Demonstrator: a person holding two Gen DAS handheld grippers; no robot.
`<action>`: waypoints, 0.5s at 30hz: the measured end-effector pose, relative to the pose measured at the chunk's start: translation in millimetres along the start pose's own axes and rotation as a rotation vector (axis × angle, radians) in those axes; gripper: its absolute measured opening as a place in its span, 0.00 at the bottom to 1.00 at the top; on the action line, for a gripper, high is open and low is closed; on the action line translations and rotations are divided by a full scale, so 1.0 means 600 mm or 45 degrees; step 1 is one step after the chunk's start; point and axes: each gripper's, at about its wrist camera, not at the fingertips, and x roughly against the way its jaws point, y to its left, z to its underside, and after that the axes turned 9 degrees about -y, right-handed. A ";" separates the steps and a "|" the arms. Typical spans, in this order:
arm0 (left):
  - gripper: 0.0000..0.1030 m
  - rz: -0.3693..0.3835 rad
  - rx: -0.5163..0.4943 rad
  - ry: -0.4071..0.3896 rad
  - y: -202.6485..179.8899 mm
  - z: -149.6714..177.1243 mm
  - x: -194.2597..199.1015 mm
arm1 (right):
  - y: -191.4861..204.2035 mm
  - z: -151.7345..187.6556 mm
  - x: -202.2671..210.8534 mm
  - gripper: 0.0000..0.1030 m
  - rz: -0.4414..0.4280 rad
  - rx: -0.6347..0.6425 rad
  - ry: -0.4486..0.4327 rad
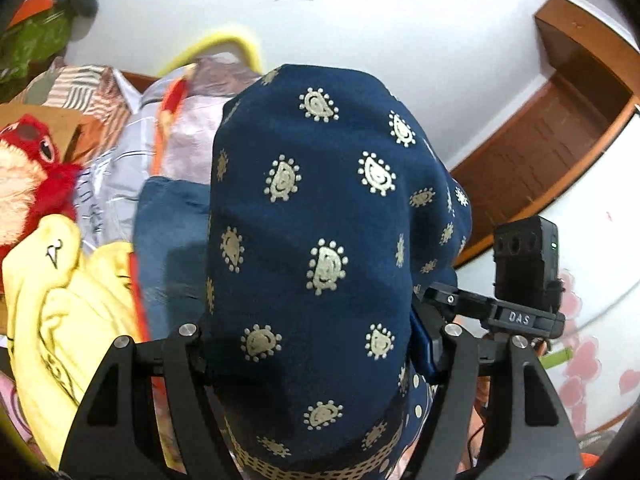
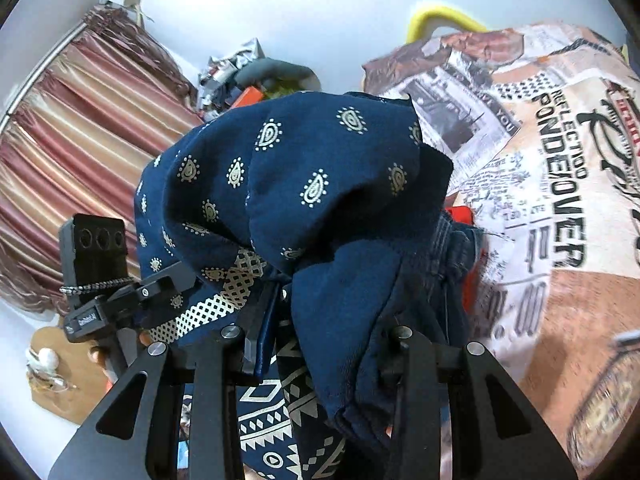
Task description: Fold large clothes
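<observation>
Both tools, left and right, clamped on navy paisley garment

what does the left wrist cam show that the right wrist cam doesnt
Only the left wrist view: a red plush toy, yellow cloth and a wooden door frame. Only the right wrist view: striped curtains and a newspaper-print cloth. Both: the navy paisley garment draped over the gripper fingers, hiding the tips.
</observation>
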 end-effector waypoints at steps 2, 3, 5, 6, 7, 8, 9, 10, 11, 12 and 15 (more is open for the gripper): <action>0.68 -0.042 0.041 0.026 0.037 -0.002 -0.027 | -0.010 -0.005 -0.033 0.32 0.052 -0.003 0.024; 0.68 -0.053 0.058 0.042 0.057 -0.001 -0.039 | -0.015 -0.006 -0.049 0.32 0.085 -0.002 0.036; 0.68 -0.100 0.096 0.068 0.093 0.005 -0.071 | -0.030 -0.007 -0.075 0.32 0.143 -0.020 0.050; 0.68 -0.115 0.127 0.073 0.109 0.007 -0.082 | -0.038 -0.007 -0.085 0.32 0.168 -0.034 0.053; 0.68 -0.121 0.171 0.086 0.127 0.006 -0.094 | -0.045 -0.009 -0.093 0.32 0.185 -0.052 0.059; 0.68 -0.113 0.240 0.103 0.152 0.007 -0.105 | -0.052 -0.011 -0.100 0.32 0.199 -0.059 0.069; 0.68 -0.101 0.277 0.107 0.168 0.007 -0.112 | -0.055 -0.013 -0.104 0.33 0.201 -0.066 0.075; 0.68 -0.087 0.312 0.105 0.182 0.007 -0.114 | -0.057 -0.015 -0.105 0.34 0.200 -0.070 0.080; 0.68 -0.078 0.330 0.102 0.190 0.006 -0.115 | -0.056 -0.016 -0.103 0.35 0.202 -0.066 0.078; 0.68 -0.070 0.339 0.102 0.191 0.007 -0.111 | -0.053 -0.016 -0.100 0.36 0.208 -0.056 0.076; 0.68 -0.107 0.294 0.107 0.176 0.008 -0.098 | -0.040 -0.018 -0.082 0.37 0.251 0.000 0.076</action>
